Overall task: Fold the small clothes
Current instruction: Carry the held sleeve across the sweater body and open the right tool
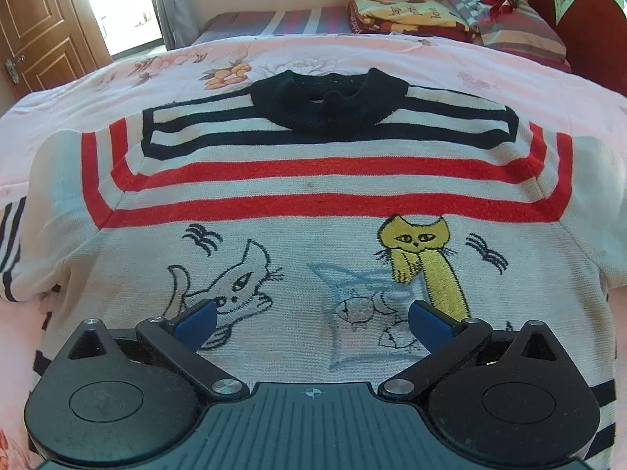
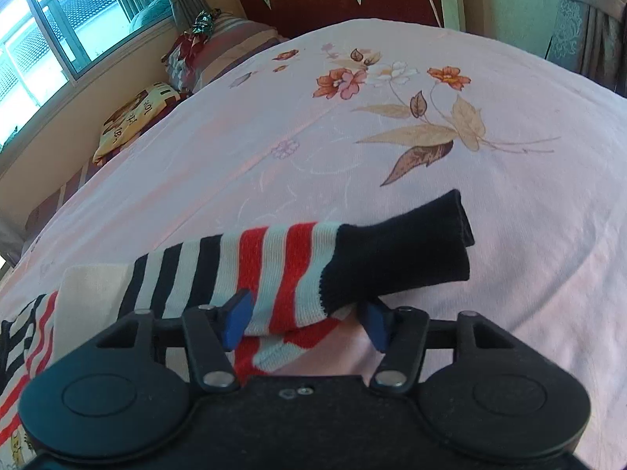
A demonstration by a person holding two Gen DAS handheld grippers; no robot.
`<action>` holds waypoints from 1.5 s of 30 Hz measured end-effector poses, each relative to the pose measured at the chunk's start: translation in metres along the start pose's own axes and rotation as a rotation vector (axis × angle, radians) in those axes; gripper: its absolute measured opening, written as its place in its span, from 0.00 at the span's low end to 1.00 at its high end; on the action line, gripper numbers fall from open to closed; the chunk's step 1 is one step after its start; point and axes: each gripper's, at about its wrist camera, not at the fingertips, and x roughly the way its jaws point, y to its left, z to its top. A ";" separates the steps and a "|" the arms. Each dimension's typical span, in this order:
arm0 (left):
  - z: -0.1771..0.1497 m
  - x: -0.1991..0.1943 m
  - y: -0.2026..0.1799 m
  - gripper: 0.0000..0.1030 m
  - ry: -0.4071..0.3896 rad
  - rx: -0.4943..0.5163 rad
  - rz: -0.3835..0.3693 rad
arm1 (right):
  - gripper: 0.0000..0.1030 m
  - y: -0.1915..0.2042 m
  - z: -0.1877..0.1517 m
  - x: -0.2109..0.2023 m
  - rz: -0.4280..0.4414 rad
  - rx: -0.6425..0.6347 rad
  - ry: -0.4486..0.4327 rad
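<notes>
Right tongs (image 2: 305,323) half shut around the striped sleeve (image 2: 274,270); whether blue pads pinch, cannot tell. Sleeve stretched sideways, dark cuff (image 2: 407,243) pointing right. Left tongs (image 1: 311,319) wide open over the sweater (image 1: 313,203), flat on the pink flowered bed (image 2: 392,137), collar (image 1: 329,98) pointing toward the pillows (image 1: 521,35). Window (image 2: 51,27) behind, left.

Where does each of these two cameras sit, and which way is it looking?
Left wrist: on the left gripper, looking down over the sweater front toward its black collar; only its open fingers show.
Right wrist: on the right gripper, looking across the pink bedsheet toward the headboard; the striped sleeve lies between its fingers.
Shared: the sweater, sheet and pillows.
</notes>
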 end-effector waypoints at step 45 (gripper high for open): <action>0.009 0.042 0.076 1.00 0.088 -0.382 -0.672 | 0.59 0.185 -0.151 -0.091 0.275 -0.522 0.036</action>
